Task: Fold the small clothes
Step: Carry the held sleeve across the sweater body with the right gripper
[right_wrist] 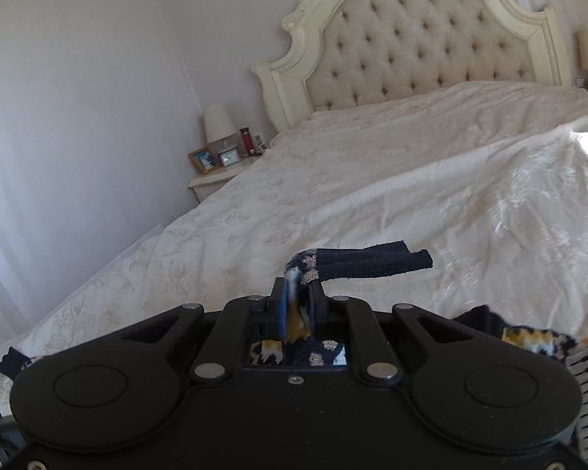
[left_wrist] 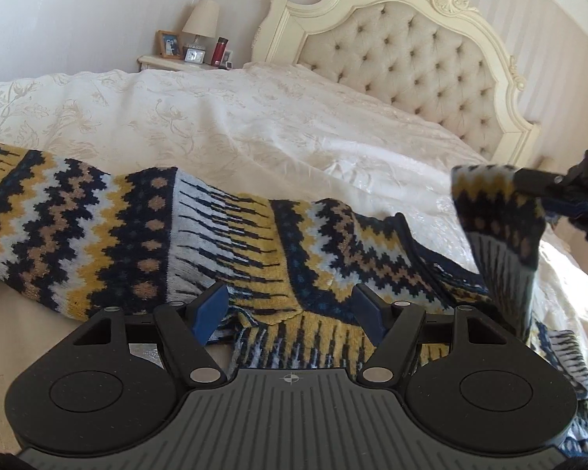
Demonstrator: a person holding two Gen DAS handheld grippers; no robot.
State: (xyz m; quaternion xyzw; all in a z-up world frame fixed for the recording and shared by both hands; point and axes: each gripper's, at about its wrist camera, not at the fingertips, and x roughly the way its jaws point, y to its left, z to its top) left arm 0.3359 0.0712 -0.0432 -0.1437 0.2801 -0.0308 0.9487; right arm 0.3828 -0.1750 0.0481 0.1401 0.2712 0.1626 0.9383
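Right wrist: one sweater (right_wrist: pixel 356 264), clamped

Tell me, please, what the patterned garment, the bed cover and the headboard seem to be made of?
The patterned garment looks like soft knitted yarn, perhaps wool or acrylic: stitch rows and a fuzzy, matte surface show. The bed cover looks like a woven cream fabric with a slight sheen, and its floral pattern seems woven in. The headboard seems to be matte button-tufted upholstery in a carved, cream-painted frame, probably wood.

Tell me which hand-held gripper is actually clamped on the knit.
The right hand-held gripper: its blue pads are pinched shut on the patterned knit garment, lifting a corner. The left hand-held gripper hovers over it with pads spread wide, holding nothing.
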